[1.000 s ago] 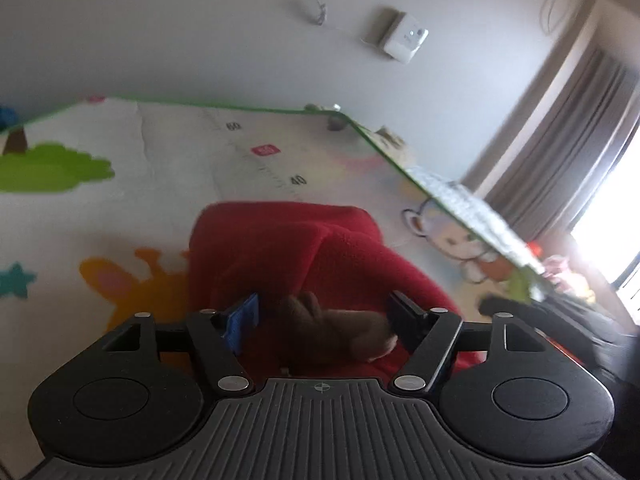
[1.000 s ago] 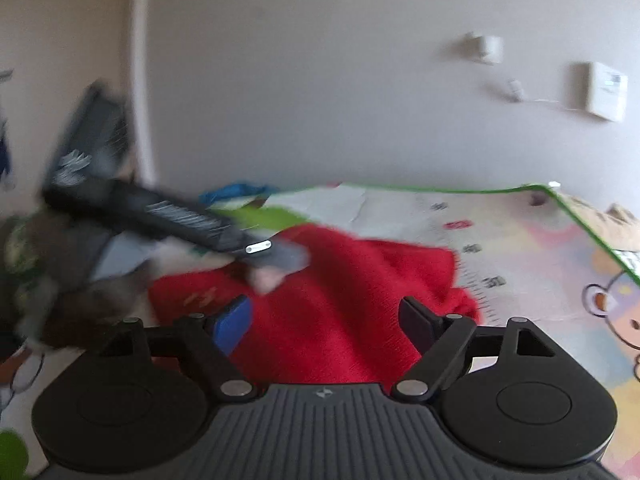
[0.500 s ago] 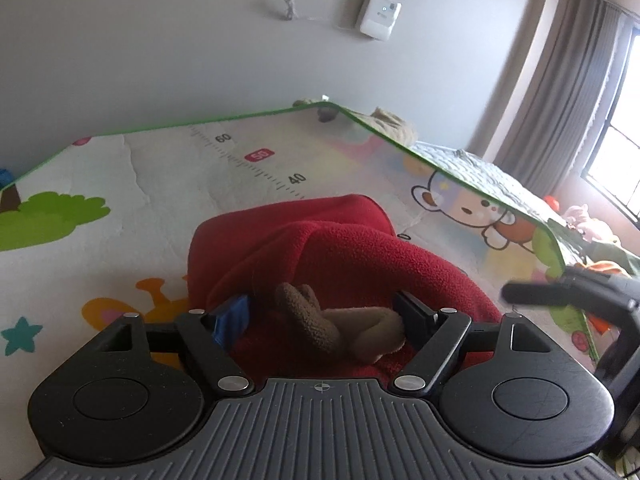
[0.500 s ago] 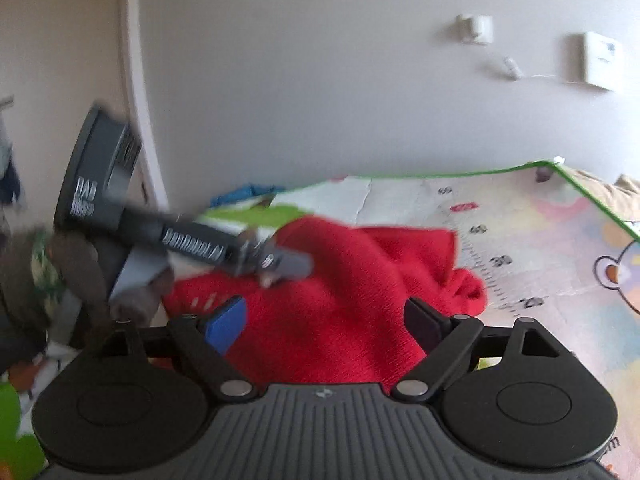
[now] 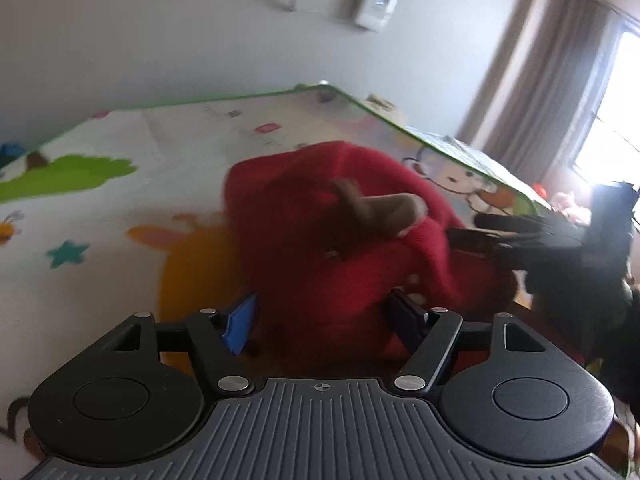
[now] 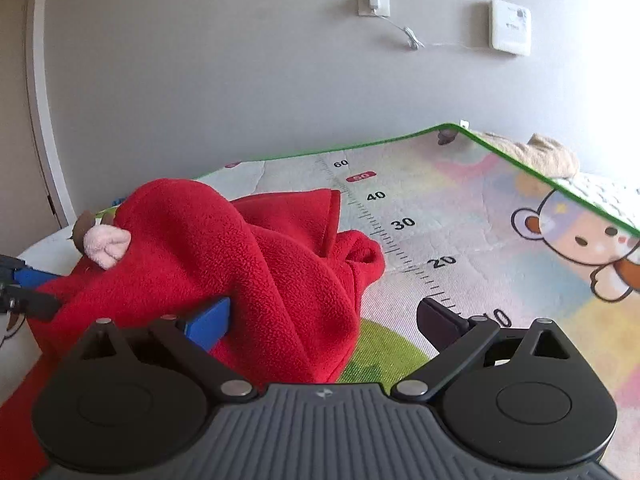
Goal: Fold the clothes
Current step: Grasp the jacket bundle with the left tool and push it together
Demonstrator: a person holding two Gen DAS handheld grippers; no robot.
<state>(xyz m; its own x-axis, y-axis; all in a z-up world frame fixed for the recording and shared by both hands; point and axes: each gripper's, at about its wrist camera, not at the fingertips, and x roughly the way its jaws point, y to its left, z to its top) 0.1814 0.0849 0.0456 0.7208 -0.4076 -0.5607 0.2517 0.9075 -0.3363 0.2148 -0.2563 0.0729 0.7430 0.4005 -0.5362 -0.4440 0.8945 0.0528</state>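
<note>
Left gripper first: your jaws stand apart with the red fleece garment bunched between them, not clamped down on it as far as the blurred left wrist view shows, so call it released. A brown-and-pink plush appliqué sits on top of the heap. Garment itself lies on the play mat, crumpled into a mound near the middle, not laid flat.

Right gripper next: jaws wide apart, grasping nothing. Blue pad touches the fleece edge, the black finger hangs over bare mat beside the printed ruler. From this side the fleece rises in a hump at the left with a flatter layer behind it and a rolled hem toward the ruler. The other gripper's tip pokes in at the far left edge, touching the cloth.

Progress, judging by the lie of things: barely started. No clean fold line shows, no stacked layers, edges not squared. You'd likely need to spread it flat first, then fold sleeves and body. A tan cloth lies past the mat's far corner, untouched.
</note>
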